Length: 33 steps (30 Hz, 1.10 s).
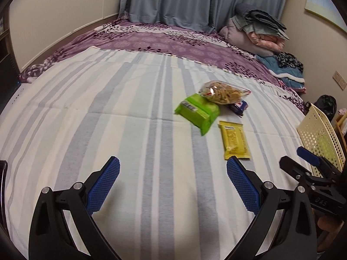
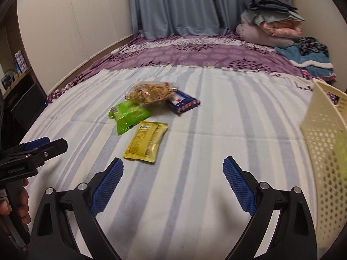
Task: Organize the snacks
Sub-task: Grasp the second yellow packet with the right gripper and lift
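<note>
Left wrist view gives me the left hand-held gripper (image 1: 173, 162) spread wide with nothing between its blue ribbed pads, hanging over the blue-and-white striped sheet (image 1: 108, 130) on the bed. Ahead I see four snacks grouped on that sheet: a flat yellow foil packet (image 1: 234, 139) nearest my fingers, a bright green crinkled packet (image 1: 198, 113) just beyond it, a clear bag of brown crunchy pieces (image 1: 224, 92) resting partly on the green one, and a dark blue wrapped bar (image 1: 238, 107) tucked under the clear bag's edge. A cream perforated plastic basket (image 1: 318, 138) stands at the right, well apart from the snacks. From the right wrist view, my right hand-held gripper (image 2: 173, 162) is equally released and empty above the sheet, with the yellow packet just beyond its left pad. Folded blankets (image 2: 271, 26) are stacked at the far corner.
</note>
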{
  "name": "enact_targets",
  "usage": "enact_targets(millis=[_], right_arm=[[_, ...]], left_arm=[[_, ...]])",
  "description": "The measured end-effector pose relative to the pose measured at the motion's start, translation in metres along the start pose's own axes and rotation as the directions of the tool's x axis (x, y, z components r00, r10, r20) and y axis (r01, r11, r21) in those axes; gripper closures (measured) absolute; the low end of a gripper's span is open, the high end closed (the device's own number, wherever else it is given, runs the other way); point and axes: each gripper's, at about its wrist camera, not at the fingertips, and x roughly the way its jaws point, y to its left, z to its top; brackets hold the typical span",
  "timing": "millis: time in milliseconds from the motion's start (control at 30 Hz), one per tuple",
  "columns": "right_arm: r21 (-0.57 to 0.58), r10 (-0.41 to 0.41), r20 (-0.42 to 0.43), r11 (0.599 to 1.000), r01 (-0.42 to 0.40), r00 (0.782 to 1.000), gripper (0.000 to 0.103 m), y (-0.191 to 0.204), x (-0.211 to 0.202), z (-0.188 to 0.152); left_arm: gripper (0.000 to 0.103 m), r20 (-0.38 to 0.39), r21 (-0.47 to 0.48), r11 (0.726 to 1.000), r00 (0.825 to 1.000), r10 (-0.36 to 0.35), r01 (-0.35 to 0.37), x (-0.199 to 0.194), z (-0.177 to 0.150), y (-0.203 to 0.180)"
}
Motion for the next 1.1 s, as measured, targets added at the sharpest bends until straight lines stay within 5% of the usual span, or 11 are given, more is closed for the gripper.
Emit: enact_targets(millis=[167, 533, 1100], right_arm=[[-0.036, -0.001, -0.040, 0.999, 0.000, 0.999, 0.011, 0.015, 0.029, 0.010], [-0.116, -0.025, -0.115, 0.993, 0.011, 0.993, 0.032, 0.044, 0.079, 0.025], [-0.124, -0.066, -0.148, 0.991, 0.048, 0.987, 0.055, 0.035, 0.089, 0.029]], left_arm=[[0.003, -0.002, -0.022, 1.000, 1.000, 0.016, -0.016, 0.002, -0.002, 0.014], [0.003, -0.008, -0.057, 0.998, 0.999, 0.036, -0.036, 0.006, -0.002, 0.033], [0.003, -0.010, -0.055, 0.998, 0.999, 0.036, -0.036, 0.012, 0.004, 0.034]])
